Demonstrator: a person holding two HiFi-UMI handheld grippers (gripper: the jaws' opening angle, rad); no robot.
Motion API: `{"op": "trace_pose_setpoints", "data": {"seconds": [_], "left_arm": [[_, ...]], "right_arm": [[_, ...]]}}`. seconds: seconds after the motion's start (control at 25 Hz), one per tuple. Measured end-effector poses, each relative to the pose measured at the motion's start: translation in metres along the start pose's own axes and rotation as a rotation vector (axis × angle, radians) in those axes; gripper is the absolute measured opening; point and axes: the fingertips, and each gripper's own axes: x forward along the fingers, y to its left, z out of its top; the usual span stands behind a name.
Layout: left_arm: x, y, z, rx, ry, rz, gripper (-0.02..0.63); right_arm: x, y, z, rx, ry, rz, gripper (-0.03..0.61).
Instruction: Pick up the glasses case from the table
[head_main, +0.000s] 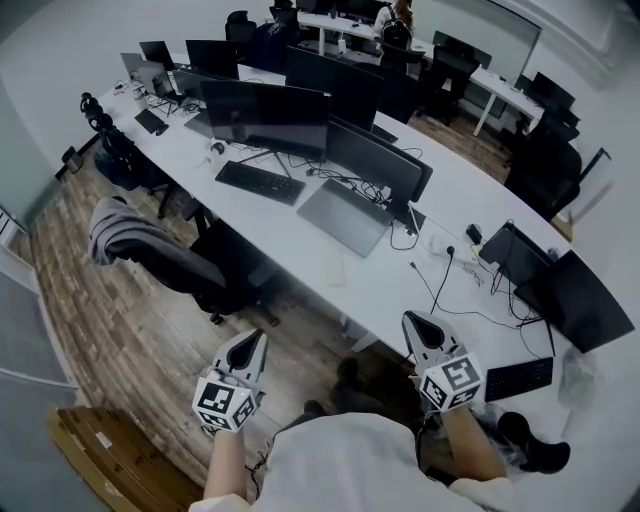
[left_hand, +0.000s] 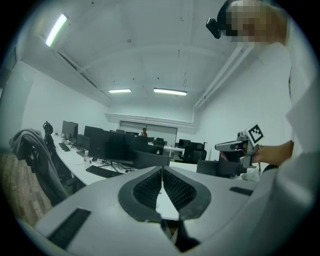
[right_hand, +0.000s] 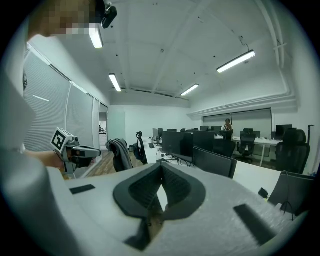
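Ahead of both sets of fingertips runs the long white table (head_main: 400, 290), and neither tool is working over it yet. The left gripper (head_main: 256, 338) hangs above wooden floor, well short of the near edge. The right gripper (head_main: 414, 320) has its tips about at that edge, and both are held low, close to the person's body. Seen along its own jaws, the left gripper (left_hand: 161, 172) has its pads pressed together at the tips with nothing between them. The right gripper (right_hand: 161, 172) is clenched the same way and is just as empty. I judge this to be the very start, the approach, with no grasp begun. The next move calls for finding the glasses case, carrying one gripper out over it, parting the jaws and lowering them to either side of it. Where the case lies is the hard part. A pale oblong shape (head_main: 333, 268) rests on the table beyond the fingers, between the two grippers' lines and short of the grey laptop (head_main: 345, 215). It may be the case, but it is too washed out to tell. Both gripper views look level across the room, so each gripper's own body blocks the near tabletop. Beyond the right fingers, cables and dark monitors (head_main: 560, 290) clutter the table, and the frame's rim cuts that end off.
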Motion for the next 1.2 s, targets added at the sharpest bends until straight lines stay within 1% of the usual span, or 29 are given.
{"op": "trace_pose_setpoints", "data": {"seconds": [0.16, 0.28, 0.44, 0.6, 0.68, 0.76, 0.92, 1.04, 1.12, 1.2], "left_arm": [[0.025, 0.007, 0.005, 0.006, 0.005, 0.015, 0.014], [0.047, 0.009, 0.009, 0.005, 0.009, 0.024, 0.014], [0.083, 0.012, 0.013, 0.006, 0.023, 0.029, 0.014], [0.122, 0.014, 0.014, 0.007, 0.037, 0.028, 0.014], [0.141, 0.013, 0.021, 0.003, 0.05, 0.034, 0.014], [0.16, 0.011, 0.027, 0.002, 0.066, 0.042, 0.014], [0.197, 0.007, 0.019, 0.024, 0.073, 0.033, 0.013], [0.22, 0.001, 0.024, 0.017, 0.087, 0.035, 0.013], [0.232, -0.002, 0.021, 0.017, 0.083, 0.023, 0.014], [0.242, -0.005, 0.026, 0.011, 0.085, 0.022, 0.014]], "right_arm": [[0.023, -0.025, -0.002, 0.01, 0.004, 0.001, -0.002], [0.041, -0.043, 0.002, -0.007, 0.003, 0.016, -0.002], [0.064, -0.073, 0.008, -0.017, -0.003, 0.035, -0.002], [0.088, -0.105, 0.007, -0.008, 0.004, 0.048, -0.002], [0.098, -0.121, 0.006, -0.002, 0.008, 0.052, -0.002], [0.105, -0.137, 0.004, 0.005, 0.012, 0.059, -0.002], [0.116, -0.17, -0.001, 0.018, 0.018, 0.068, -0.002], [0.121, -0.19, -0.006, 0.028, 0.02, 0.067, -0.002], [0.124, -0.2, -0.008, 0.035, 0.021, 0.065, -0.002], [0.126, -0.208, -0.009, 0.038, 0.021, 0.064, -0.002]]}}
